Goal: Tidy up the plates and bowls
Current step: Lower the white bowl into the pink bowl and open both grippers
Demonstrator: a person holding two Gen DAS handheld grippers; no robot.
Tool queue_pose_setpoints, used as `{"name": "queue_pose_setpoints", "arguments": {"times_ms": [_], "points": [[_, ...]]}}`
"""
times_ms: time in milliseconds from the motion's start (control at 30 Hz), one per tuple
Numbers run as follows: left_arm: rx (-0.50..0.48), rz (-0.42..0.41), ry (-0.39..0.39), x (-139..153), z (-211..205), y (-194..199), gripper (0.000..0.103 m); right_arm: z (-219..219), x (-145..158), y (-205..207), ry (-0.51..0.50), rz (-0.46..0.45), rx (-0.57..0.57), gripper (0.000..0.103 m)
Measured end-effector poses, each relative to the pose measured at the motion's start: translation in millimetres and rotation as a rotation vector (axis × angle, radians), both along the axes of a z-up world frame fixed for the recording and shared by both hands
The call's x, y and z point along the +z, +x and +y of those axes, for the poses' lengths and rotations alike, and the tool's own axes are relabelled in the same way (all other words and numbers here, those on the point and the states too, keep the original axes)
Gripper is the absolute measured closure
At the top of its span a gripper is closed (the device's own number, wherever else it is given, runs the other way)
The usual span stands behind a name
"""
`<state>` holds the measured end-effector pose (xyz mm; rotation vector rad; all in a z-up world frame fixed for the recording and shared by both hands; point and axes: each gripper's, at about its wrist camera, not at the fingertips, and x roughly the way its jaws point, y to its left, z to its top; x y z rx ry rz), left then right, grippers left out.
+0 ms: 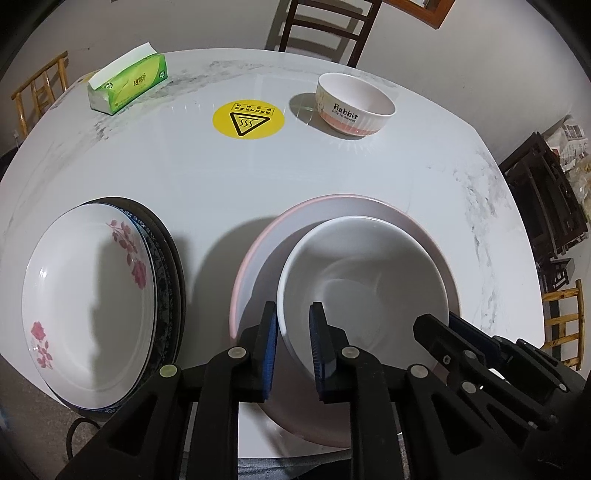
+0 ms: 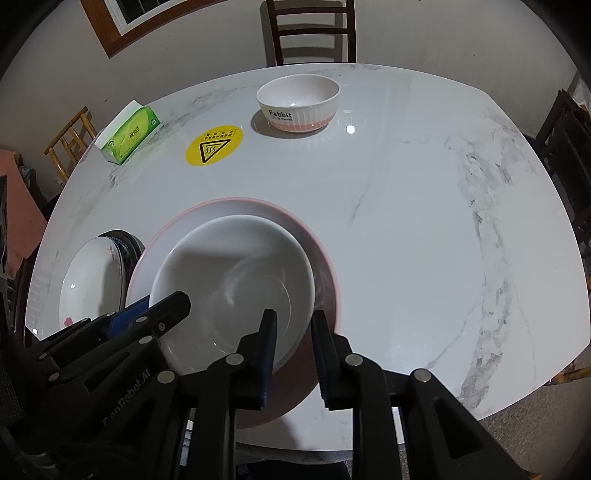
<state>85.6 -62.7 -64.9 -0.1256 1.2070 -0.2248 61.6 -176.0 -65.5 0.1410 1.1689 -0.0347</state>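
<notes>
A plain white bowl sits inside a wide pink-rimmed plate at the table's near edge. My left gripper straddles the bowl's left rim, one finger outside and one inside, with a gap showing at the pads. My right gripper straddles the right rim the same way, jaws slightly apart. A white plate with red flowers lies on dark patterned plates to the left. A pink-and-white "Rabbit" bowl stands alone at the far side.
The marble table also carries a green tissue box at the far left and a yellow warning sticker near the middle. A dark chair stands behind the far edge.
</notes>
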Motion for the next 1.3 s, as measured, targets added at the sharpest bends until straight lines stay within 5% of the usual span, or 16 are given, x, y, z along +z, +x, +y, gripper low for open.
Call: {"name": "queue_pose_setpoints", "arguments": {"times_ms": [567, 1300], "points": [[0.019, -0.013, -0.049, 7.2, 10.1, 0.0, 0.085, 14.4, -0.9, -5.2, -0.108, -0.07, 0.098, 0.082], [0.009, -0.08, -0.017, 25.0, 15.6, -3.9, 0.074, 3.4, 13.4, -7.8, -0.07, -0.11, 0.098, 0.079]]}}
